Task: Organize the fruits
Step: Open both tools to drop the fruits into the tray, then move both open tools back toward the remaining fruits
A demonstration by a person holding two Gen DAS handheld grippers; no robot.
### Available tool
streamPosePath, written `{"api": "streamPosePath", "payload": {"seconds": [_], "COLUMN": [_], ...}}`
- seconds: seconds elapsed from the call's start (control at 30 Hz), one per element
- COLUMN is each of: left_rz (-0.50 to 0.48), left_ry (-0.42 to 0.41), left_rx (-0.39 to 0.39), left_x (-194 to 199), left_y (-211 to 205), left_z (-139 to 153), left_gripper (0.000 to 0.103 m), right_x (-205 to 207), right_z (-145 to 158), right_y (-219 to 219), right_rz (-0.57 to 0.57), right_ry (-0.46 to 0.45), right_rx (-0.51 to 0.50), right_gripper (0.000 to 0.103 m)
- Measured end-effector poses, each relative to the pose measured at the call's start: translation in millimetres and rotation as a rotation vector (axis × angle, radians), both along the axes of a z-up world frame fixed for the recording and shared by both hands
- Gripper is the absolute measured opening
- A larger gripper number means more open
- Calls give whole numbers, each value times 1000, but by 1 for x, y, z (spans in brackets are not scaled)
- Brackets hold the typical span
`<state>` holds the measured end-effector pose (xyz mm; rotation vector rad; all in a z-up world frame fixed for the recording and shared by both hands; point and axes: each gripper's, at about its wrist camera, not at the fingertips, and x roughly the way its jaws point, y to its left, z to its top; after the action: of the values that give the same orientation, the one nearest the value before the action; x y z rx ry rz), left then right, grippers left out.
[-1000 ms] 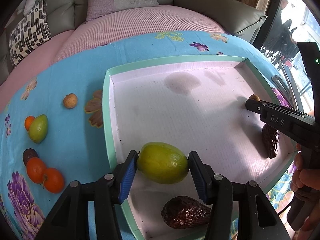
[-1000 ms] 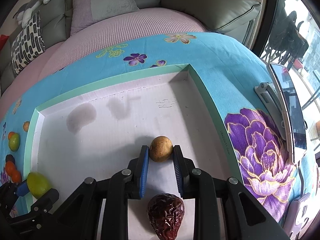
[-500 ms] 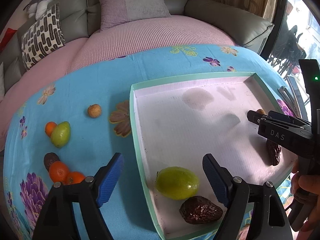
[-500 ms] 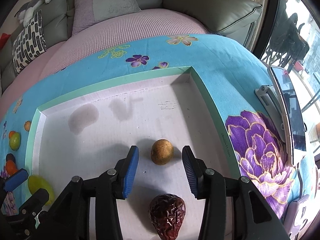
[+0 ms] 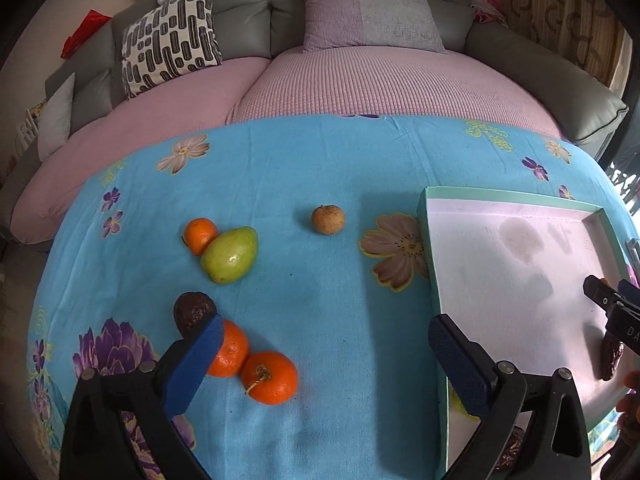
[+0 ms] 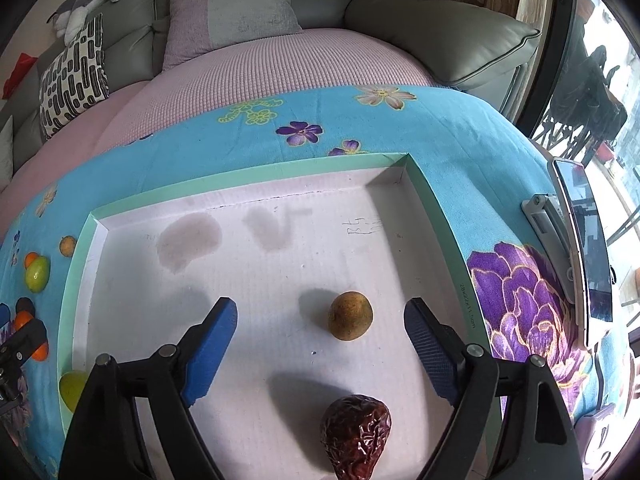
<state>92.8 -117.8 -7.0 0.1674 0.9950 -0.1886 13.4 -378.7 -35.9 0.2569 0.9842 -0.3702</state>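
Left claw [image 5: 324, 354] swung leftward from tray [image 5: 430, 240], oranges [image 5: 270, 376] beneath.

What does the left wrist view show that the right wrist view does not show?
Only the left wrist view shows the open left gripper over the blue cloth, and gives a clear look at the fruit still lying there: the green mango touching an orange, and two oranges close by.

Only the right wrist view shows the open right gripper over the round brown fruit and the whole wrinkled date.

Both show the tray, its stains and the sofa.
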Motion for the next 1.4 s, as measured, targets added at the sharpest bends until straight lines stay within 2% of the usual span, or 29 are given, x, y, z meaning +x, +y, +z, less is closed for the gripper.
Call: {"api": "streamPosePath", "payload": {"seconds": [0.3,0.5,0.67,0.8,1.0,1.1,1.4], "left_rz": [71,89,88,97,153,199,307], "left_ry": [-8,-23,-40,-68,-80,-90,-82], "left_rx": [-30,-2,3,30,38,17,-49], "left_x": [10,9,7,4,1,1,3], "left_y": [35,56,73,87,117,136,181], "left_z": [7,13,19,25,30,33,35], "left_gripper": [103,103,103,103,103,103,103], "right_x": [-3,-2,3,4,8,10,28], "right_z": [6,11,16,24,32,36,42], "right_y": [0,10,25,39,64,79,139], "right_rz": [-19,-7,35,63,105,129,294], "right_ry": [-64,-71,-67,-98,-123,-136,-170], "right_rx": [9,-33,-56,-47,-53,-60,-37], "right_gripper": [88,95,95,95,95,95,95]}}
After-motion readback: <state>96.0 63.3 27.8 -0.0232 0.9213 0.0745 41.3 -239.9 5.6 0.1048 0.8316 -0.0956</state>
